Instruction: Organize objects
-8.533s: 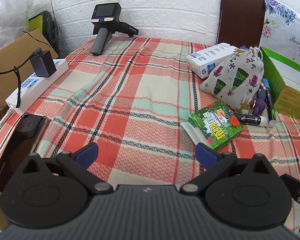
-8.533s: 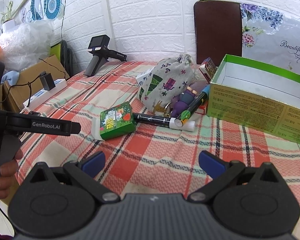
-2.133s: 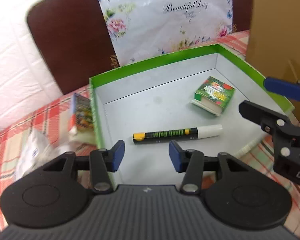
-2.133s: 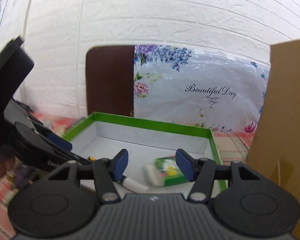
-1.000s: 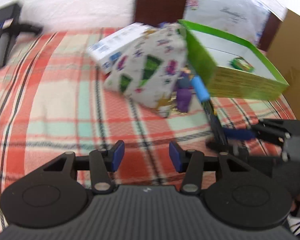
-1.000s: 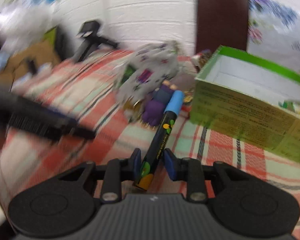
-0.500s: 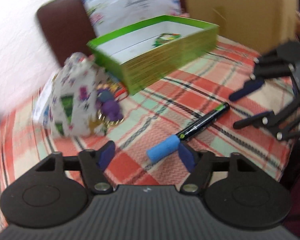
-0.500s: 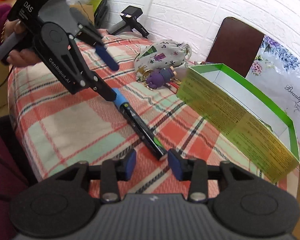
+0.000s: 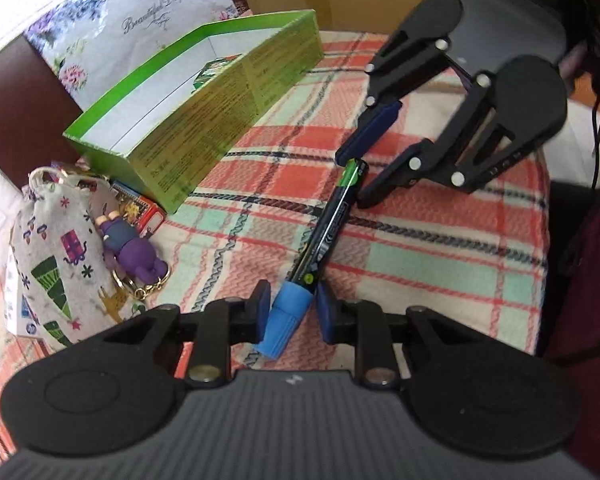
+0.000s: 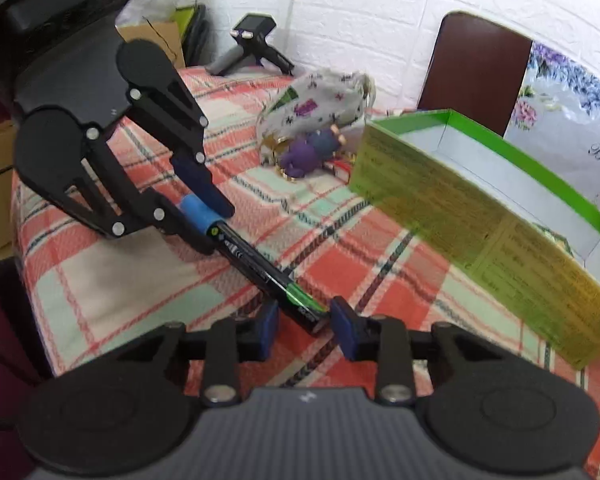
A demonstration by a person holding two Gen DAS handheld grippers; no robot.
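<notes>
**One marker pinched at both ends by two tongs**

The left tongs (image 9: 290, 310) have just been closing and are now narrowed on the blue cap (image 9: 286, 320) of the long black marker with green print (image 9: 328, 224); both pads are seen against the cap. The right tongs (image 10: 305, 322) are pressed together on the opposite, black end of the same marker. The marker is stretched between the two tongs, low over the red and green checked cloth (image 9: 440, 248) of the desk. The open green cardboard box (image 9: 204, 120) is seen just beside it, with the printed cloth pouch (image 9: 56, 264) and the purple bear keychain (image 9: 130, 248) near the box corner.
</notes>
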